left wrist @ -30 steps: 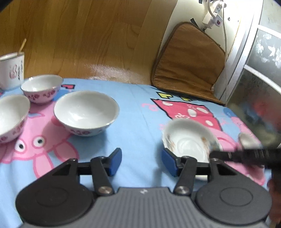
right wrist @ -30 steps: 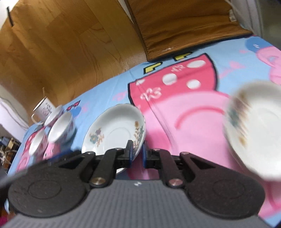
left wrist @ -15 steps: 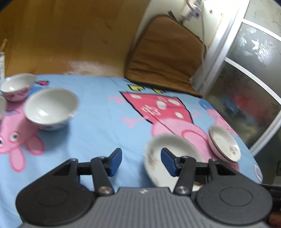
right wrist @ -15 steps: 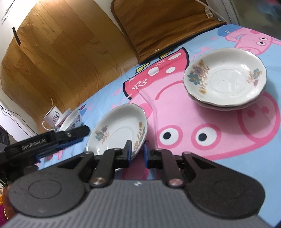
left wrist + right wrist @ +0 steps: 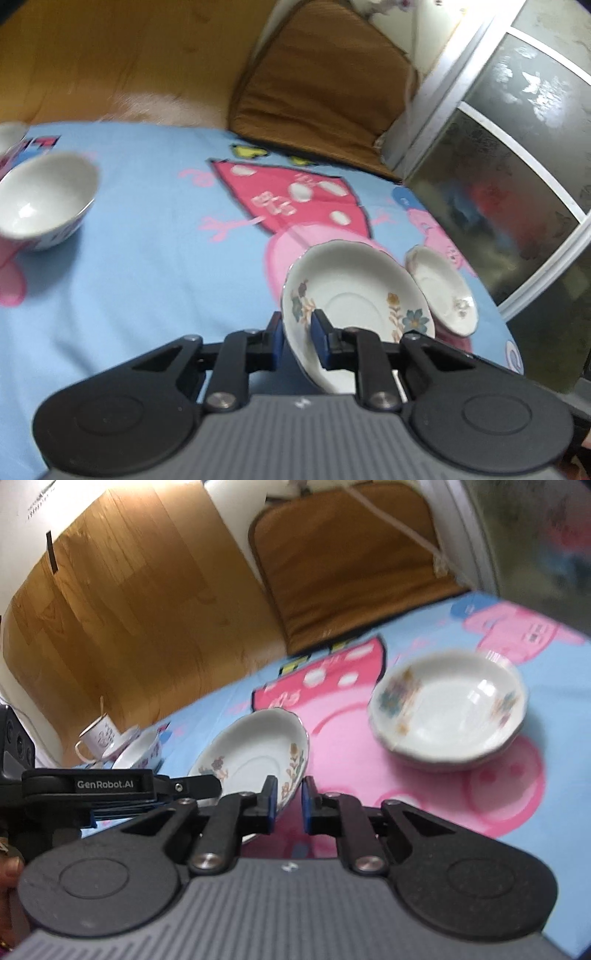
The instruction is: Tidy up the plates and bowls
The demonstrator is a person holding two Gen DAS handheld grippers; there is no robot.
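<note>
Surface: a bed or table under a blue cartoon sheet (image 5: 147,266) printed with pink pigs and a red spotted dress.
Near corner: a stack of floral plates (image 5: 447,716), white, resting on the pink print.
Beside it: a single floral plate (image 5: 255,753), tilted, one edge raised off the sheet.
Far end: a white bowl (image 5: 44,203) with pink pattern; a mug (image 5: 98,734) and more bowls (image 5: 136,749) clustered near it.
Back edge: a brown cushion (image 5: 321,92) leaning against the wall.

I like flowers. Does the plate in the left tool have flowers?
Yes, the floral plate pinched by the left tool shows painted flowers.
</note>
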